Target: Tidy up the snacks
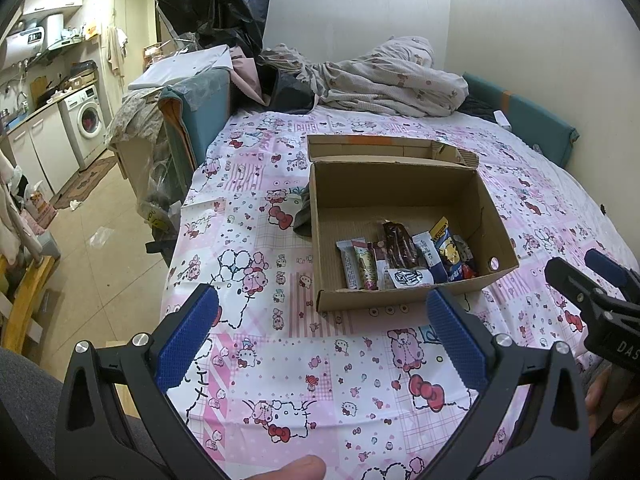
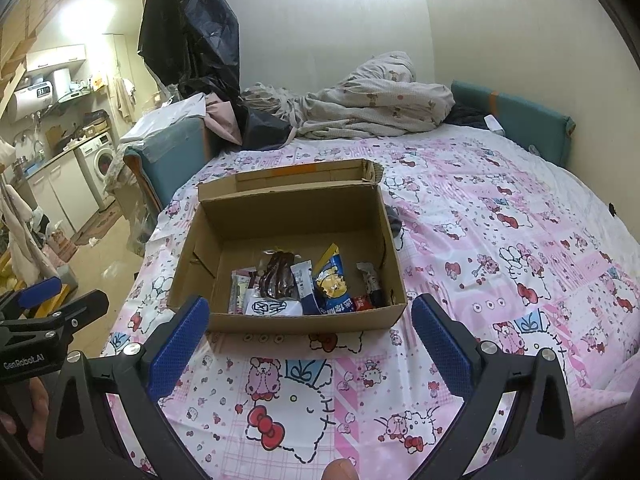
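An open cardboard box (image 1: pixel 404 188) (image 2: pixel 288 216) sits on the pink cartoon-print bedsheet. Several snack packets lie against its near wall: a dark brown packet (image 1: pixel 398 246) (image 2: pixel 276 276), a blue and yellow packet (image 1: pixel 450 254) (image 2: pixel 332 284), and a white packet with a black logo (image 1: pixel 408 278) (image 2: pixel 270 306). My left gripper (image 1: pixel 322 332) hovers just in front of the box, open and empty. My right gripper (image 2: pixel 310 342) is also open and empty, level with the box's near edge. Each gripper shows at the edge of the other's view.
A crumpled beige blanket (image 1: pixel 384 80) (image 2: pixel 372 100) lies at the bed's far end, against teal padding (image 1: pixel 532 116). Black plastic (image 1: pixel 216 0) hangs at the back left. A dark item (image 1: pixel 302 216) pokes out beside the box. Kitchen floor and a washing machine (image 1: pixel 86 116) lie left.
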A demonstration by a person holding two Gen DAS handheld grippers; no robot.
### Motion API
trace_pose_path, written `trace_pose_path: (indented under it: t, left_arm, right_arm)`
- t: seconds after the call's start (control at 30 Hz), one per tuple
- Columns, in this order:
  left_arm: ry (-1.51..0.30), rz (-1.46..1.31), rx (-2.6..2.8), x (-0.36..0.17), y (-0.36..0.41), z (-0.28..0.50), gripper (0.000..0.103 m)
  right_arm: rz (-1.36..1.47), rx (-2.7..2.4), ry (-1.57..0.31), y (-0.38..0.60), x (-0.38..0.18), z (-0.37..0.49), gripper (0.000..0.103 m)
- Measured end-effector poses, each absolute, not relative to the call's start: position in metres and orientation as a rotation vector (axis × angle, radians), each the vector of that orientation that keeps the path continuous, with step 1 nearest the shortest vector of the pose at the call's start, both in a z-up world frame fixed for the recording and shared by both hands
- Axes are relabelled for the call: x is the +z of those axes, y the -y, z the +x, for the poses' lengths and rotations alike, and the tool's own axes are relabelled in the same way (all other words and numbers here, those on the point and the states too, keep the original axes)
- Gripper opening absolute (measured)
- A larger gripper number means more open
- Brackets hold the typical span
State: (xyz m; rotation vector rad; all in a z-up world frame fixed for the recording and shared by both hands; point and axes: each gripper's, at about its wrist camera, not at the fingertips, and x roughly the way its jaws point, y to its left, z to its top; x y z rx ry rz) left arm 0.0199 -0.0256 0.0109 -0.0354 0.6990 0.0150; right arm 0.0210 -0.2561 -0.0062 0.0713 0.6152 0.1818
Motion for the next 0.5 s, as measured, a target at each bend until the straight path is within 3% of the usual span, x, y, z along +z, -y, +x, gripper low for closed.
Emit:
trace_pose_path:
  t: [0.5]
  left_arm:
    - [-0.699, -0.039, 0.012, 0.0082, 0.0252, 0.0177, 0.103]
  right_arm:
    - [0.072, 0.189, -0.616, 0.2558, -0.0052, 0.0206, 0.103]
